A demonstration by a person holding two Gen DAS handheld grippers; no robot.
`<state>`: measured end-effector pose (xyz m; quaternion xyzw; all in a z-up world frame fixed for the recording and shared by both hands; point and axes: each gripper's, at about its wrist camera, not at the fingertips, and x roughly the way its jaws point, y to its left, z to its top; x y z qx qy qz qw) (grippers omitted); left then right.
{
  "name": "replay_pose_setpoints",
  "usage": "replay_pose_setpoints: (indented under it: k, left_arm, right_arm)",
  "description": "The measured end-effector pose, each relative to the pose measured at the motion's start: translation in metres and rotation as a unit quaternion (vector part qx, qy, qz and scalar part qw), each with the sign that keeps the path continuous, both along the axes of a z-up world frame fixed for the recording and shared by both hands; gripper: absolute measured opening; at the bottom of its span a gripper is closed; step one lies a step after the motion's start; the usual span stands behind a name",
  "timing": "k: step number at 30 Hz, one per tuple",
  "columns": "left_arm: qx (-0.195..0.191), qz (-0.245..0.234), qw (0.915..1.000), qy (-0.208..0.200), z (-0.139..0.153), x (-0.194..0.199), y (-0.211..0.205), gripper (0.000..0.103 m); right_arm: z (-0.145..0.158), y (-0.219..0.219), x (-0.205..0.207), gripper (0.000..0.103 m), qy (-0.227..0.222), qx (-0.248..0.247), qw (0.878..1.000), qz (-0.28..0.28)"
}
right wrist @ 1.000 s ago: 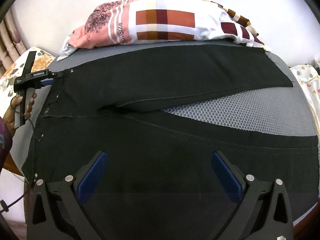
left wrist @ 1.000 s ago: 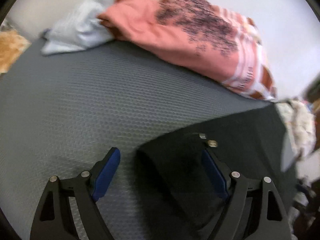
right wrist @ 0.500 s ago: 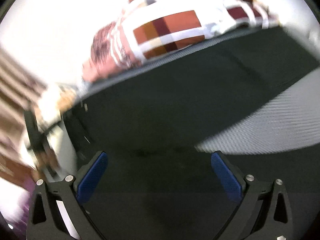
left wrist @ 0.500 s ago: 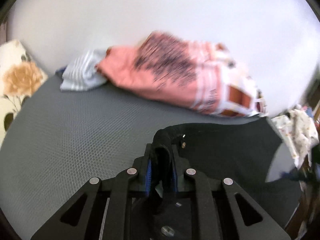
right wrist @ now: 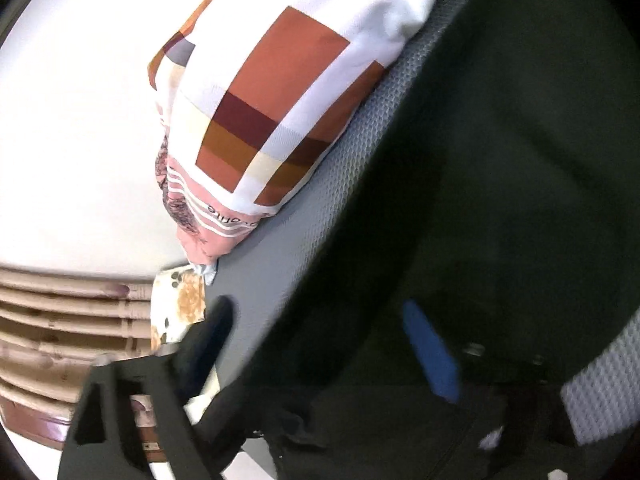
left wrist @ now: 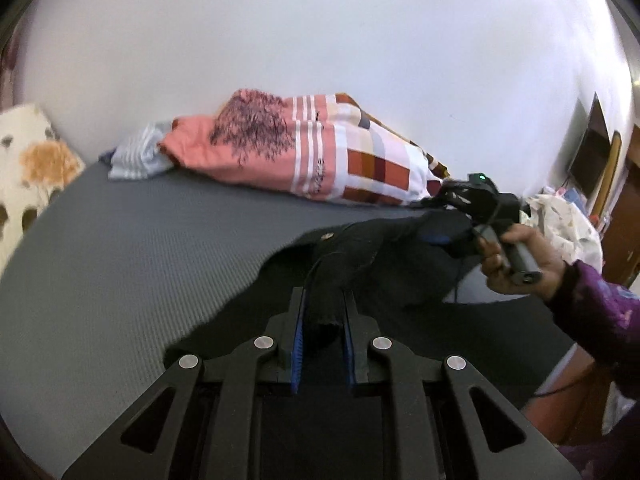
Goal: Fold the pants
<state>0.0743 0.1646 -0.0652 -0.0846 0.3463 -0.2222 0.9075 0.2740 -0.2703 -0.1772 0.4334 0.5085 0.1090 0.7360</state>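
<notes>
Black pants [left wrist: 400, 312] lie on the grey mattress [left wrist: 140, 248]. My left gripper [left wrist: 322, 300] is shut on a bunch of the pants' waistband, lifted off the mattress; a waist button [left wrist: 328, 235] shows beyond it. In the left wrist view the right gripper [left wrist: 448, 236] is at the far waistband edge, held by a hand [left wrist: 516, 248], its blue pads touching the cloth. The right wrist view is tilted and blurred: the pants [right wrist: 500, 200] fill it, and the right gripper [right wrist: 320, 340] stands with jaws still apart, the waistband between the fingers [right wrist: 430, 356].
A pink and checked folded blanket [left wrist: 320, 156] and a striped light-blue cloth [left wrist: 136, 156] lie along the wall at the back. A floral pillow [left wrist: 32, 172] is at the left. White clothes [left wrist: 564, 224] are piled at the right edge.
My left gripper closed on the waistband and lifted it. My right gripper swung left from over the pant legs to the waistband, tilting sideways.
</notes>
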Motion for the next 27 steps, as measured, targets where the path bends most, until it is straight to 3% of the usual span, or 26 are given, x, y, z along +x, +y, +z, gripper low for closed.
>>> replay_pose_setpoints:
  k: [1, 2, 5, 7, 13, 18, 23, 27]
  left_arm:
    - [-0.003, 0.000, 1.0000, 0.005, -0.001, -0.004, -0.001, 0.017]
    - [-0.003, 0.003, 0.9999, 0.010, -0.002, -0.006, -0.001, 0.017]
    - [-0.012, 0.018, 0.9993, 0.030, -0.004, -0.012, 0.007, 0.017]
    - [-0.017, 0.031, 0.9986, 0.039, -0.003, -0.020, 0.018, 0.017]
    - [0.009, 0.046, 0.9974, 0.055, -0.009, -0.059, 0.029, 0.017]
    - [0.027, 0.059, 0.9947, 0.080, -0.032, -0.091, 0.037, 0.017]
    - [0.061, 0.059, 0.9918, 0.096, -0.061, -0.105, 0.040, 0.017]
    - [0.092, 0.059, 0.9906, 0.082, -0.071, -0.108, 0.038, 0.018]
  right_arm:
    - [-0.001, 0.000, 0.000, 0.019, 0.005, -0.009, 1.000, 0.003]
    - [-0.003, 0.000, -0.004, 0.010, 0.011, -0.010, 1.000, 0.005]
    - [0.012, 0.005, -0.032, 0.009, -0.023, -0.034, 0.999, 0.015]
    - [0.028, 0.008, -0.072, 0.008, -0.054, -0.037, 0.998, 0.013]
    - [0.047, 0.027, -0.175, 0.008, -0.079, -0.073, 0.994, 0.026]
    - [0.025, 0.031, -0.257, 0.008, -0.052, -0.091, 0.994, 0.030]
    - [-0.009, 0.042, -0.287, 0.007, -0.018, -0.097, 0.994, 0.042]
    - [-0.013, 0.048, -0.295, 0.007, -0.022, -0.113, 0.992, 0.053]
